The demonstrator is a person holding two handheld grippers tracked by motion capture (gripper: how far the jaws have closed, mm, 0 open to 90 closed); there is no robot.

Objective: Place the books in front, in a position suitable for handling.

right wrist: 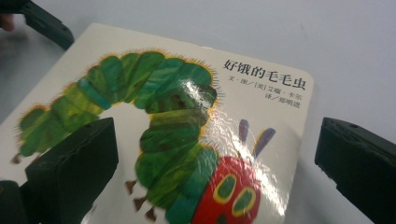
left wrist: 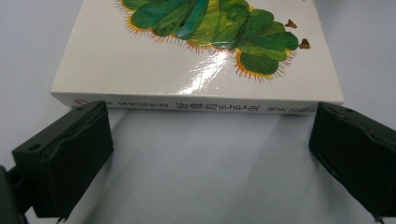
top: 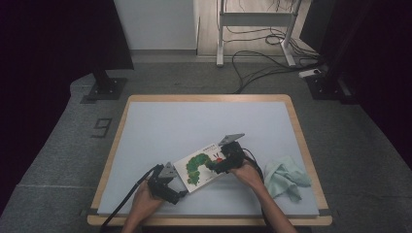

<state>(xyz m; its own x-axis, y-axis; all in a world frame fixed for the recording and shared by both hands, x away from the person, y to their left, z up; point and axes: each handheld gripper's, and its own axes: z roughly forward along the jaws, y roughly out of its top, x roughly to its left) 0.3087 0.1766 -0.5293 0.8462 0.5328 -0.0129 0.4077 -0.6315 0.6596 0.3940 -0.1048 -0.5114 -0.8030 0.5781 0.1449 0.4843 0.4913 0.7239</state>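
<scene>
2 claws, left claw [top: 180,193] and right claw [top: 214,166], spread | book [top: 203,166] flat | grey mat [top: 204,121] | cables [top: 257,58] on floor

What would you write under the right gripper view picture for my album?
Open hand-held gripper hovering over a white glossy board book with a green caterpillar on its cover.

White book [right wrist: 187,140], green caterpillar, red head; pale mint cloth [top: 286,178]; grey-blue mat [top: 194,131].
</scene>
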